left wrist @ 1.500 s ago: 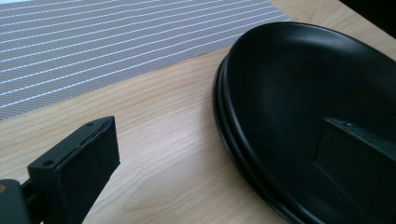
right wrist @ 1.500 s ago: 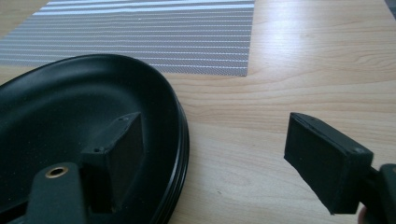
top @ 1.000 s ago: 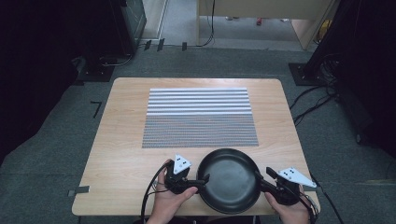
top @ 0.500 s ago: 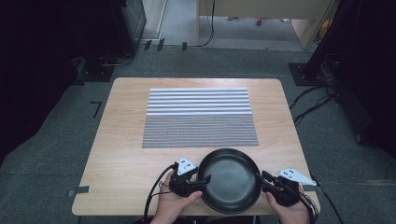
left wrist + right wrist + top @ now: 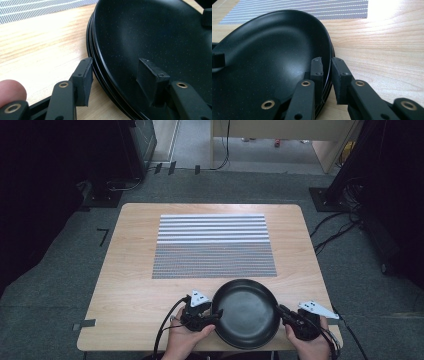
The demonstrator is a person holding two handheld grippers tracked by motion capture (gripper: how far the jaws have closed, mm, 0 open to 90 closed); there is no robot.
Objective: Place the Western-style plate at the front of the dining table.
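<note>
From the high view, a black plate [image 5: 246,314] sits on the near part of the wooden table [image 5: 130,270], just in front of the striped mat [image 5: 212,245] and close to the table's front edge. The left gripper [image 5: 216,314] meets the plate's left rim and the right gripper [image 5: 281,311] meets its right rim, each carried by a hand coming up from the bottom edge, with black cables trailing off behind. In the left gripper view the rim turns out to belong to a small stack of black plates [image 5: 155,37], several thin edges showing one under another. One jaw stands outside the stack on the table side, its pad right against the rims, and the other stands inside the top plate's bowl with its pad down on the dark surface; the jaws have just been closing, with the rim between them. I cannot tell from here whether both pads press hard enough to call it a firm hold. A fingertip [image 5: 11,90] shows at the lower left corner. In the right gripper view the jaws have also just been closing, and they now stand narrow, clamped on the stack's rim [image 5: 327,50], one pad inside the bowl and one outside against the edges, with bare wood to the right.
</note>
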